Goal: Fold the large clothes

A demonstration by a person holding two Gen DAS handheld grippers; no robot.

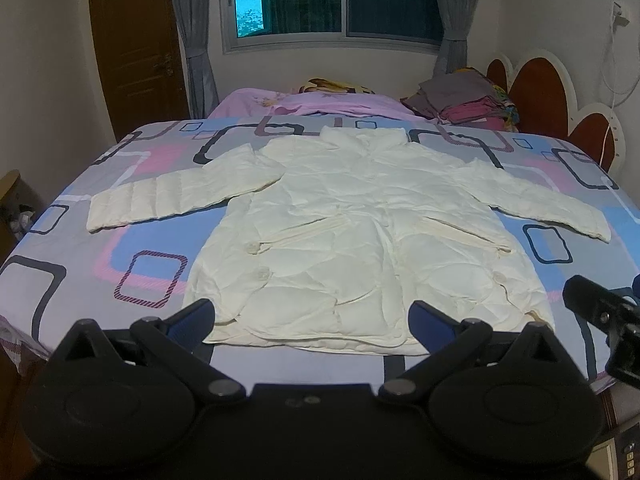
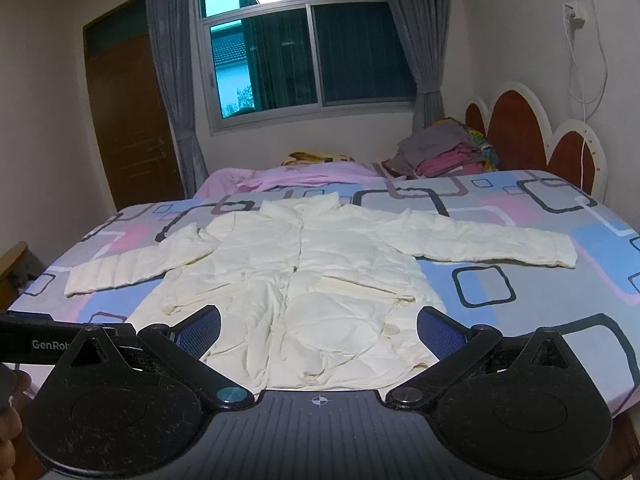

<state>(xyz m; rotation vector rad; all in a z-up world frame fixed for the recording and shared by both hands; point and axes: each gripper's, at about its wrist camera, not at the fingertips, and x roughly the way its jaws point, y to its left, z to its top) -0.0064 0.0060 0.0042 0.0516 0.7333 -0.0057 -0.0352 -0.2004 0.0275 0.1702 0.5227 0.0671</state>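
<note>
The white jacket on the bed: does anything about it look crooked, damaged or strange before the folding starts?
Nothing stands out. The white jacket lies flat and face up on the patterned bedsheet, both sleeves spread out to the sides, only wrinkled. Both tools, left and right, are open near its hem.

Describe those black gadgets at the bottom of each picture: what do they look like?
Each tool is matte black plastic: two round, disc-like lobes with silver pivot bolts, and angled arms ending in blue textured pads. The right tool has a ribbed grey deck with a crosshair mark. The left tool looks alike.
</note>
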